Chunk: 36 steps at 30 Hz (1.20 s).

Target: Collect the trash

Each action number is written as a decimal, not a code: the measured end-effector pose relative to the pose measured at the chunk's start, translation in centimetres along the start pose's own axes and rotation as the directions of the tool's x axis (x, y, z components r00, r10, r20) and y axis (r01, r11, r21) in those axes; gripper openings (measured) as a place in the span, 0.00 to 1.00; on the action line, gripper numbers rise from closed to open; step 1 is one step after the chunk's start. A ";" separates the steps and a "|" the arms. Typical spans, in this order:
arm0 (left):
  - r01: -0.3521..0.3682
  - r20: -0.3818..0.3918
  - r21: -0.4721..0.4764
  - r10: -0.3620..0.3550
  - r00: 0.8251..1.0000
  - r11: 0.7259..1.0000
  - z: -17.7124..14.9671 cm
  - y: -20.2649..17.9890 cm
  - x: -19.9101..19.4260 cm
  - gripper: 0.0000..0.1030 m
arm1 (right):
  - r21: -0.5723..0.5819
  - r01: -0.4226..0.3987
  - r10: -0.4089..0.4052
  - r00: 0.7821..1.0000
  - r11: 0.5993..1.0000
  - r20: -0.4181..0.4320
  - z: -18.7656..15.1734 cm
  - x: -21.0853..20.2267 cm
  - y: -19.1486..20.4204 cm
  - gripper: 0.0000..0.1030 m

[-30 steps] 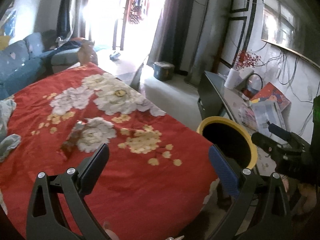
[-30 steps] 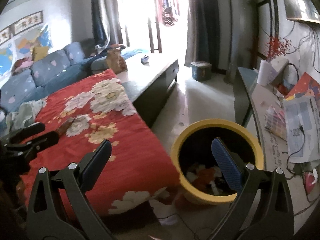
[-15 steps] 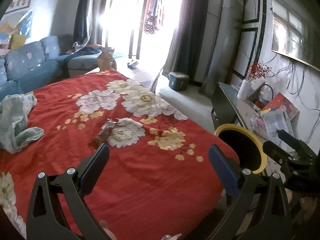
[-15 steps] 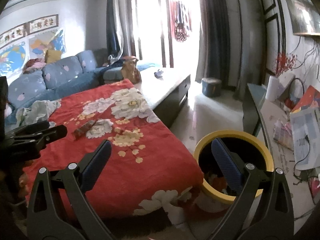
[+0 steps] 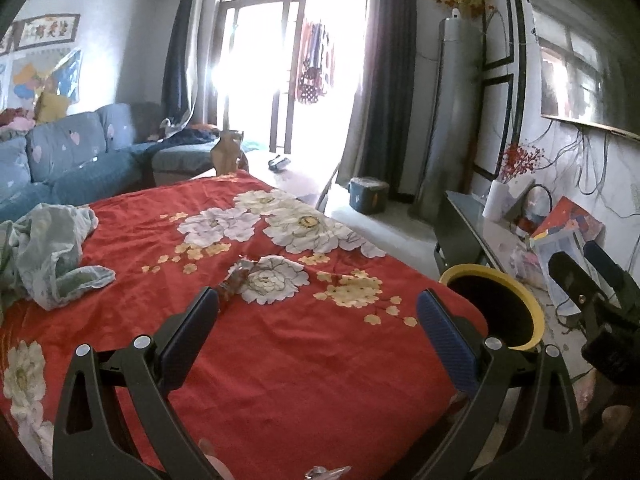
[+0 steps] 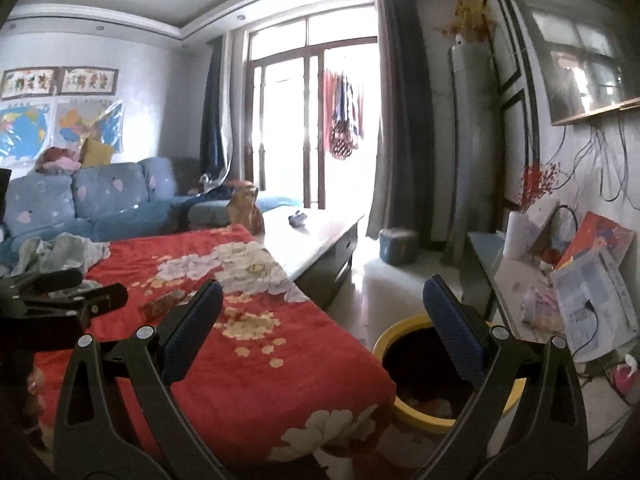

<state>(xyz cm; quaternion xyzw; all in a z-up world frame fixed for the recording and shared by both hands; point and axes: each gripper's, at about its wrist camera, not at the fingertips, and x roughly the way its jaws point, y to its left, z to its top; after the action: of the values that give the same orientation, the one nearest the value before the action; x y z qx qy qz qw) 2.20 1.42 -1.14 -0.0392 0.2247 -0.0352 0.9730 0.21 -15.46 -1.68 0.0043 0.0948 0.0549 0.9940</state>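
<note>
the left gripper (image 5: 318, 310) hangs over the red cloth (image 5: 280, 360) with its jaws spread wide and nothing between them; the wrapper (image 5: 236, 278) lies on the cloth just ahead of its left fingertip, apart from it. the right gripper (image 6: 322, 300) is also wide apart and empty, with the wrapper (image 6: 162, 303) ahead to its left, and the yellow bin (image 6: 404, 330) below its right finger, partly hidden by it.

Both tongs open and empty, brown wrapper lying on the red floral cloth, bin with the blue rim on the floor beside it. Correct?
Not quite: the bin has a yellow rim, as the right wrist view shows. Otherwise yes: left tongs and right tongs are open and empty, and the brown wrapper lies on the red floral cloth.
</note>
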 end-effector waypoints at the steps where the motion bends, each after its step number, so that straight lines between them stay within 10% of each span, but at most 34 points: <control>1: 0.001 0.009 0.003 -0.001 1.000 1.000 -0.2 -0.1 -0.2 0.94 | 0.009 0.005 -0.006 1.000 1.000 0.011 -0.1 -0.2 0.0 0.89; 36: -0.006 0.033 0.027 0.005 0.999 1.000 -1.8 -0.6 -1.0 0.94 | 0.057 0.018 -0.016 0.999 0.998 -0.046 -1.4 0.9 -0.3 0.90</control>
<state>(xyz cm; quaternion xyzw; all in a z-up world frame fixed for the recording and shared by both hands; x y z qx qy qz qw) 0.55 0.77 -2.23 -0.0263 0.2084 -0.0351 0.9771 0.81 -15.70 -3.22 0.0307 0.1191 0.0438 0.9914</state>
